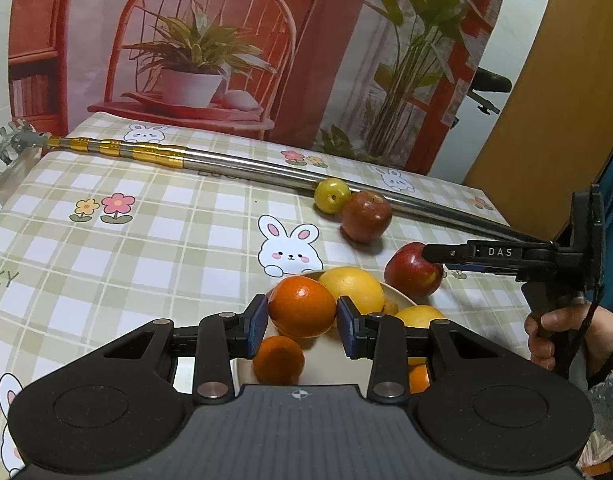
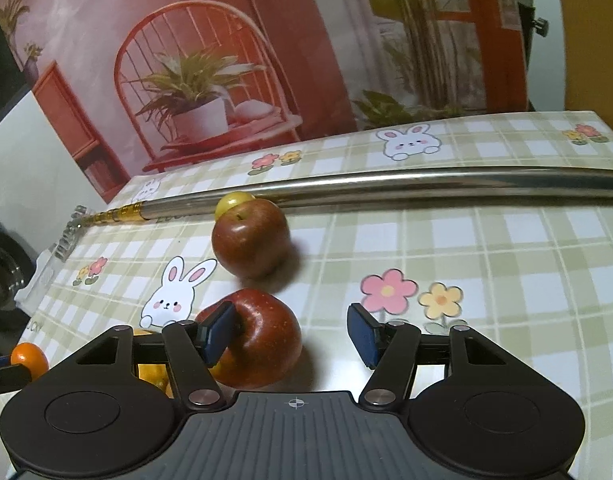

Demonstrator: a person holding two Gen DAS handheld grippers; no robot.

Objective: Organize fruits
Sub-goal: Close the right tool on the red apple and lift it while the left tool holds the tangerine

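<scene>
My left gripper (image 1: 301, 326) is shut on a large orange (image 1: 302, 304), held just above a cream plate (image 1: 402, 299). On the plate lie two yellow citrus fruits (image 1: 352, 286), a small orange (image 1: 278, 360) and another orange piece at the right. My right gripper (image 2: 290, 336) stands open around a red apple (image 2: 262, 340); its left pad (image 2: 218, 330) touches the apple and the right pad is apart from it. In the left wrist view that apple (image 1: 406, 276) sits just right of the plate. A second red apple (image 2: 250, 238) and a small yellow-green fruit (image 2: 232, 202) lie farther back.
A long metal telescopic pole (image 2: 386, 186) lies across the table behind the fruits, touching the yellow-green fruit. A checked cloth with rabbits and flowers (image 1: 146, 240) covers the table. A hand (image 1: 546, 336) holds the right gripper's handle. A printed backdrop stands behind.
</scene>
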